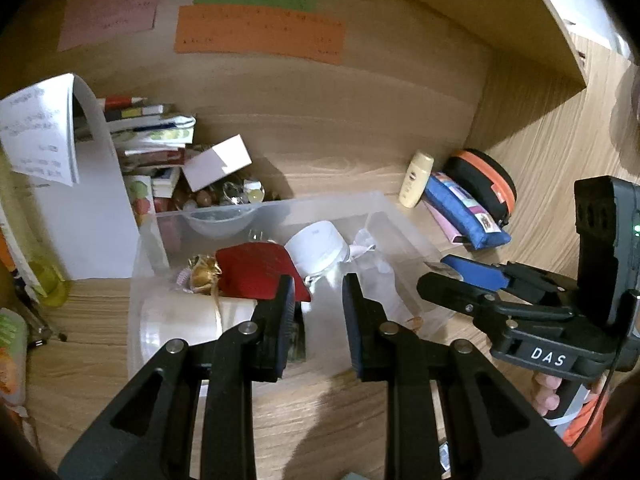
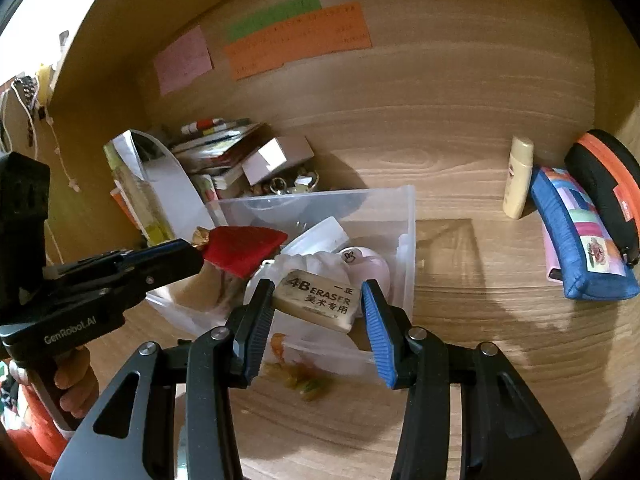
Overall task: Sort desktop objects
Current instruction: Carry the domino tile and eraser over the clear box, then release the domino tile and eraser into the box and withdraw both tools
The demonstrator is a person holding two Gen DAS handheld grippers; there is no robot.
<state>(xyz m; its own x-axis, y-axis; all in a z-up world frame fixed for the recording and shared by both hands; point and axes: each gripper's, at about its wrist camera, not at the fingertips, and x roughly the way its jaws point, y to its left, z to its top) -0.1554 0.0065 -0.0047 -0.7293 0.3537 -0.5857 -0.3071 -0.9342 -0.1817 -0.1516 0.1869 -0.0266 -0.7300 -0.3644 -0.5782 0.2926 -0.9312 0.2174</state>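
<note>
My right gripper is shut on a worn white eraser printed "4B ERASER", held over the near right part of a clear plastic bin. From the left wrist view this gripper comes in from the right at the bin's edge. My left gripper hangs over the bin's near side, its tips pinching a corner of a red pouch with a gold tie. In the right wrist view the left gripper holds the red pouch above the bin's left wall.
The bin holds a white jar, a tape roll and other small items. Books and a white box are piled at the back left. A yellow bottle, blue pencil case and black-orange case lie at the right.
</note>
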